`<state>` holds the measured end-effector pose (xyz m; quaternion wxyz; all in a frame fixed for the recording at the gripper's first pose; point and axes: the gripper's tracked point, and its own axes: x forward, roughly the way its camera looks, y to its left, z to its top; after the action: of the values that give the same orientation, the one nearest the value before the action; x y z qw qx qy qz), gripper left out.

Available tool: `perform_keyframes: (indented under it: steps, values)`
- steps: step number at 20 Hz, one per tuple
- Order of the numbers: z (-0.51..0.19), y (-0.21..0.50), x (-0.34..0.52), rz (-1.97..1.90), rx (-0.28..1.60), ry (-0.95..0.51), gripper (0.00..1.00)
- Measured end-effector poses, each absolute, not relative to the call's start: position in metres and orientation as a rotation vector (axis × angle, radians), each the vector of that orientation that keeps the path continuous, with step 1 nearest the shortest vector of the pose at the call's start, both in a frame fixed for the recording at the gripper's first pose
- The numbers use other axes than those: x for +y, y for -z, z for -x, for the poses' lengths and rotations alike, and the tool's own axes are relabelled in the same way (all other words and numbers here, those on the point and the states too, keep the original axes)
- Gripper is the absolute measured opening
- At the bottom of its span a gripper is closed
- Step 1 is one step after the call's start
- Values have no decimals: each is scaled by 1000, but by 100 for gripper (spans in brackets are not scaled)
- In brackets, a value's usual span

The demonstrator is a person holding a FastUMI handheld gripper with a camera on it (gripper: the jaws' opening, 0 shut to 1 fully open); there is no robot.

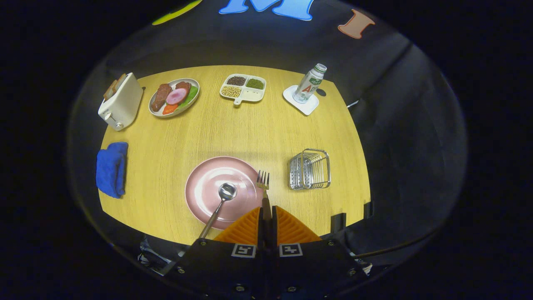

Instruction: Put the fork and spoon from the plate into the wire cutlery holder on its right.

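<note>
I am holding the hand-held gripper [266,213] low over the near edge of the bench [250,129], its two fingers pressed together with only a thin gap between them. The fork [263,187] handle is running into that gap, so I am gripping the fork by its handle, both fingers clamped on it.

The fork's long axis is lying along the line of the fingers, pointing straight away from me. Its tines are at the far end, sitting just over the right rim of the pink plate [208,200].

The spoon [220,202] is resting on the plate just left of the fingers. Its bowl is lying near the plate's centre, facing up. Its handle is slanting back toward me and to the left, crossing the near rim of the plate and ending beside the gripper body. So the spoon's axis is running diagonally, the bowl end pointing away and slightly right.

The wire cutlery holder [310,168] is standing on the bench to the right of the plate, apart from it, beyond and right of the fingertips.

Further off on the bench:
- a blue cloth [111,168] to the left of the plate
- a toaster [120,102] at the far left
- a plate of food [174,97]
- a divided dish [243,88] of grains
- a bottle [309,83] on a white coaster [306,106] at the far right
</note>
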<state>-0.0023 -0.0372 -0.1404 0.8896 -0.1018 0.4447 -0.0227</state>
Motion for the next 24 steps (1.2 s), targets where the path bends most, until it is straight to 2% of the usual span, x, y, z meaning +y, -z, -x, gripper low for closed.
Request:
perform_keyframes:
  steps: [11, 24]
  values:
    - [-4, 106, -113, 146, 870, 196, 6]
    - [-38, 172, -146, 72, 994, 125, 6]
